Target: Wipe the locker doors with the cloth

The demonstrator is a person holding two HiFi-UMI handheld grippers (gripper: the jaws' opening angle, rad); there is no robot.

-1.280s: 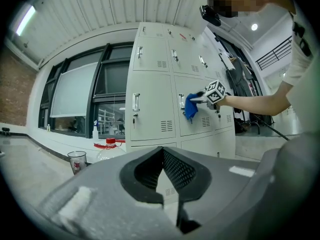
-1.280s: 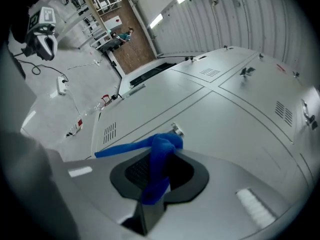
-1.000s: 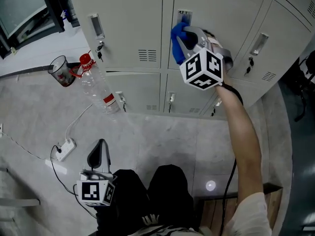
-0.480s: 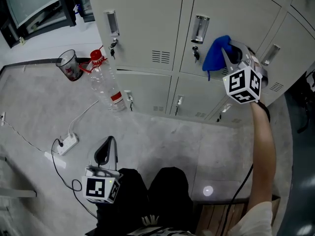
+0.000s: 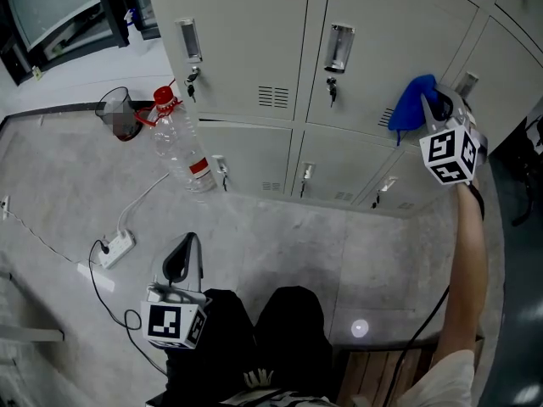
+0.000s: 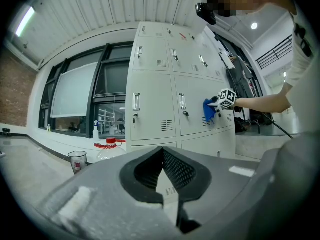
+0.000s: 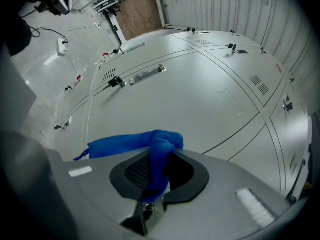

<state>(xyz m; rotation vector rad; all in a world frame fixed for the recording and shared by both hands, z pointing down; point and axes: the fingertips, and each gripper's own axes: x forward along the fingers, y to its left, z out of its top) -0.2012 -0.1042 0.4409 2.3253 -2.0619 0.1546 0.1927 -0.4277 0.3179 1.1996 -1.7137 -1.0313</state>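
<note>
Grey locker doors [image 5: 254, 49] fill the top of the head view. A blue cloth [image 5: 411, 102] lies pressed against the upper right door [image 5: 399, 32], beside its handle [image 5: 466, 83], with my right gripper [image 5: 430, 102] shut on it. In the right gripper view the cloth [image 7: 135, 143] bunches between the jaws and trails left over the door [image 7: 200, 99]. My left gripper [image 5: 176, 263] hangs low by the person's legs, shut with nothing in it. From the left gripper view the cloth [image 6: 209, 109] and the lockers [image 6: 155, 109] show far off.
A clear plastic bottle [image 5: 174, 147] with a red cap and a plastic cup [image 5: 119, 115] stand left of the lockers. A white power strip [image 5: 114, 248] with its cables lies on the grey floor. A wooden board [image 5: 373, 367] shows at the bottom right.
My right gripper has carried the cloth rightward across the upper doors, from the middle door's handle to the right door. The left gripper has stayed low.
</note>
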